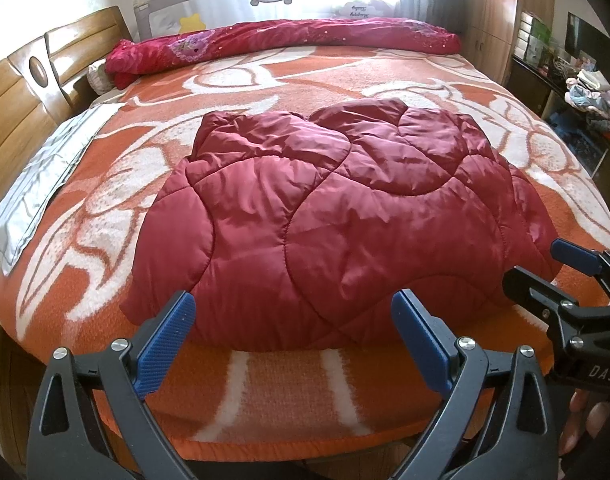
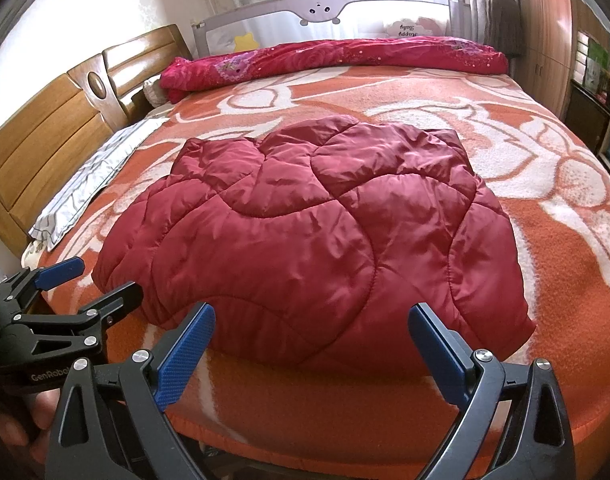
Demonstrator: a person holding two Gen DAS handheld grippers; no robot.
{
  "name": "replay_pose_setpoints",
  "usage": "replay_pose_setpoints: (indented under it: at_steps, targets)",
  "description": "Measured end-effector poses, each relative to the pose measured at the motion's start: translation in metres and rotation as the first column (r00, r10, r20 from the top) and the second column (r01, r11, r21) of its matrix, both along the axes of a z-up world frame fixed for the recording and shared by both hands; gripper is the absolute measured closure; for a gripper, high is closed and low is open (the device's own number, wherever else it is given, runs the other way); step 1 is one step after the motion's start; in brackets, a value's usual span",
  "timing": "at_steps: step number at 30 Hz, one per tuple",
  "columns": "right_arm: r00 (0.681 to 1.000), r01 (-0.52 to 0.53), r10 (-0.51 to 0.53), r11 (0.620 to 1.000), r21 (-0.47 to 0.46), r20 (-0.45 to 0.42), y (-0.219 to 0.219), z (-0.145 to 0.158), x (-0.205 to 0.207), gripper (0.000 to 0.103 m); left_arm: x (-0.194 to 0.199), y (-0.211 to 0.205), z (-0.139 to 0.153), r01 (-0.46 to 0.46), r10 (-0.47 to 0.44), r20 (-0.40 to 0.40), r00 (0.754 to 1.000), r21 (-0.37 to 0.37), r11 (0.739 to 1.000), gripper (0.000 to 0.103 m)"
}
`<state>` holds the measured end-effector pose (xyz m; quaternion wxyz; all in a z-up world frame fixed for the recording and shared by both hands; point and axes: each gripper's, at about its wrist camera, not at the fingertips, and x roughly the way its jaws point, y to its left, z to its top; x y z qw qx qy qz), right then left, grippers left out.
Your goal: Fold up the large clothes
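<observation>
Directly ahead of both grippers, the jacket (image 1: 337, 216) lay spread on the bed (image 1: 289, 392), filling the middle of each frame. Its long axis appeared to run from lower centre toward upper centre, away from the fingers, with the near hem crossing the frame left to right.

The left gripper (image 1: 293, 344) had its fingers wide apart and empty, poised over the lower-centre hem and not touching it. The right gripper (image 2: 311, 354) was likewise spread and empty, its blue pads framing the hem at lower centre of the right view.

In the left view the right gripper sat at the lower right edge, just beside the jacket's right hem corner. In the right view the left gripper sat at lower left, near the left hem corner.

Each gripper seemed about equally near its own corner. A further fold would likely need both hem corners taken together and carried toward the upper frame.
</observation>
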<state>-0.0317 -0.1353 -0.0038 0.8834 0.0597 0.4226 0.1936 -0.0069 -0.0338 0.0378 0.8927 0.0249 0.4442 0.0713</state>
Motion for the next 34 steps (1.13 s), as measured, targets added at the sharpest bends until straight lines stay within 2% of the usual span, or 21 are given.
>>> replay_pose_setpoints:
  at_steps: [29, 34]
  targets:
    - [1.000, 0.004, -0.003, 1.000, 0.021, -0.017, 0.000, -0.006, 0.005, 0.005, 0.009, 0.002, -0.004, 0.006, -0.006, -0.004, 1.000, 0.005, 1.000, 0.004]
    - [1.000, -0.001, 0.002, 1.000, 0.027, -0.030, 0.000, -0.010, 0.007, 0.005, 0.011, 0.003, -0.007, 0.019, -0.019, -0.013, 1.000, -0.029, 0.999, 0.004]
